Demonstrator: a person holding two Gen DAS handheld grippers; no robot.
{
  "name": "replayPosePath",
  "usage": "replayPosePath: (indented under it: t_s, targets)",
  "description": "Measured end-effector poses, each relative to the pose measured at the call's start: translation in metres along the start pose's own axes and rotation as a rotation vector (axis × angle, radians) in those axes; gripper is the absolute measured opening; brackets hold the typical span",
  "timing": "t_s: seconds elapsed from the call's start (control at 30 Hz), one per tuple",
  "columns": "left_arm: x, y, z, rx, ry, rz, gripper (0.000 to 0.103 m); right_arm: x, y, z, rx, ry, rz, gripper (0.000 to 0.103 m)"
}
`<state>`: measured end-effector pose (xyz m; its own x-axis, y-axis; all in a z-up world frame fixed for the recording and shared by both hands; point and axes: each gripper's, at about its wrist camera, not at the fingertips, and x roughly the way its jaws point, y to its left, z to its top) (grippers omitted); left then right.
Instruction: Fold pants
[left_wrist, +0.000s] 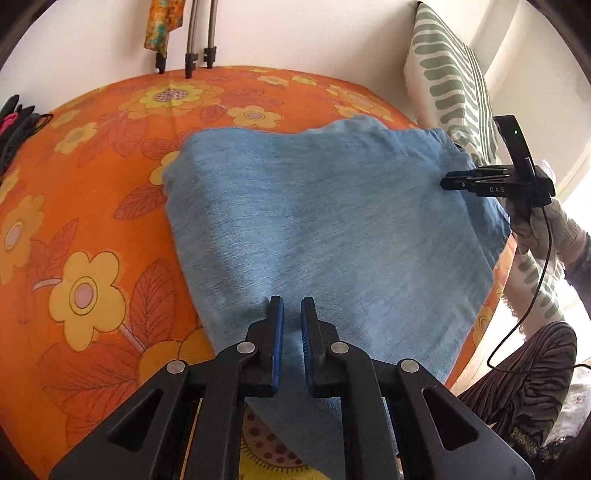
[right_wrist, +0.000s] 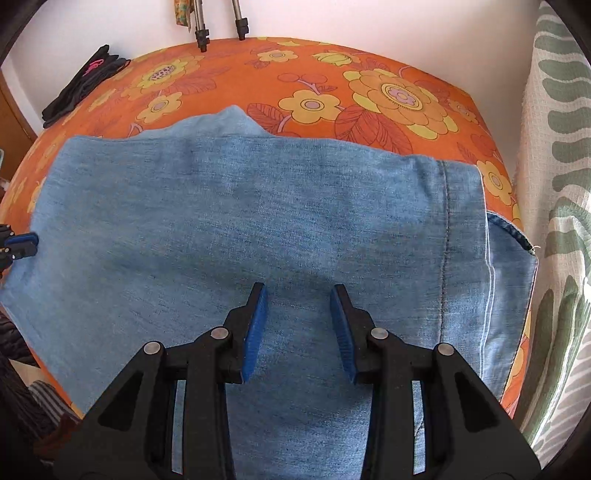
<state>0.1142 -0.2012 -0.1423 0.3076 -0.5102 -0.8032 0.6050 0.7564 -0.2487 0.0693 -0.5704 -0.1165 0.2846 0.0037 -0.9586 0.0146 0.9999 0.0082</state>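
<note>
The near part of the pants (right_wrist: 280, 206) is lying hidden under the right gripper (right_wrist: 298, 295) linkage. Beyond the pants, the tripod legs (left_wrist: 199, 33) are running off the top edge. Left of the pants, the dark bundle (left_wrist: 18, 125) is being cut by the fisheye rim; contents unreadable. Right of the pants, the person's hand (left_wrist: 532, 225) is showing only in part.

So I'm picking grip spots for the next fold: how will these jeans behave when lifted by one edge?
The jeans will likely sag, since they drape limply over the bed. Folded layers probably make them weighty, and the top layer may slide off.
</note>
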Motion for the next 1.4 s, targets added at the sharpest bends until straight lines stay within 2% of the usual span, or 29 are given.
replayPosePath:
  t_s: [0.1,0.23,0.33,0.43,0.53,0.63,0.73,0.83,0.97,1.03,1.17,1.23,1.33,1.4]
  targets:
    - [-0.007,0.001,-0.005,0.008,-0.022,0.014,0.010,-0.008,0.000,0.007,0.044,-0.004,-0.040,0.037]
    - [-0.024,0.006,-0.018,0.002,-0.048,-0.014,0.013,-0.031,0.026,0.027,0.031,-0.054,0.025,0.037]
    - [-0.038,0.009,-0.027,-0.015,-0.080,-0.099,0.013,-0.041,0.055,0.051,0.020,-0.083,0.153,0.040]
    - [-0.040,0.000,-0.035,0.032,-0.076,-0.153,0.013,-0.041,0.089,0.079,0.005,-0.102,0.265,0.044]
    - [-0.039,-0.010,-0.043,0.080,-0.070,-0.150,0.013,-0.031,0.125,0.107,-0.020,-0.089,0.377,0.045]
    - [-0.042,-0.008,-0.044,0.094,-0.064,-0.167,0.017,-0.020,0.164,0.131,-0.089,-0.075,0.442,0.047]
    - [-0.036,-0.004,-0.047,0.083,-0.023,-0.187,0.017,-0.001,0.198,0.153,-0.133,-0.036,0.465,0.048]
    - [-0.030,0.000,-0.050,0.053,-0.019,-0.203,0.017,0.022,0.226,0.171,-0.169,0.025,0.509,0.048]
    - [-0.030,-0.002,-0.052,0.080,-0.026,-0.201,0.017,0.058,0.248,0.186,-0.221,0.141,0.502,0.048]
    - [-0.029,-0.001,-0.052,0.078,-0.026,-0.209,0.017,0.072,0.251,0.188,-0.237,0.187,0.486,0.048]
    - [-0.028,0.000,-0.049,0.075,-0.024,-0.214,0.017,0.087,0.256,0.187,-0.262,0.283,0.551,0.047]
    - [-0.028,-0.001,-0.049,0.077,-0.022,-0.213,0.017,0.086,0.267,0.182,-0.340,0.313,0.555,0.040]
    - [-0.027,-0.003,-0.047,0.086,-0.022,-0.209,0.017,0.082,0.280,0.176,-0.431,0.338,0.550,0.038]
    - [-0.026,-0.003,-0.048,0.079,-0.022,-0.213,0.017,0.081,0.280,0.178,-0.430,0.332,0.568,0.034]
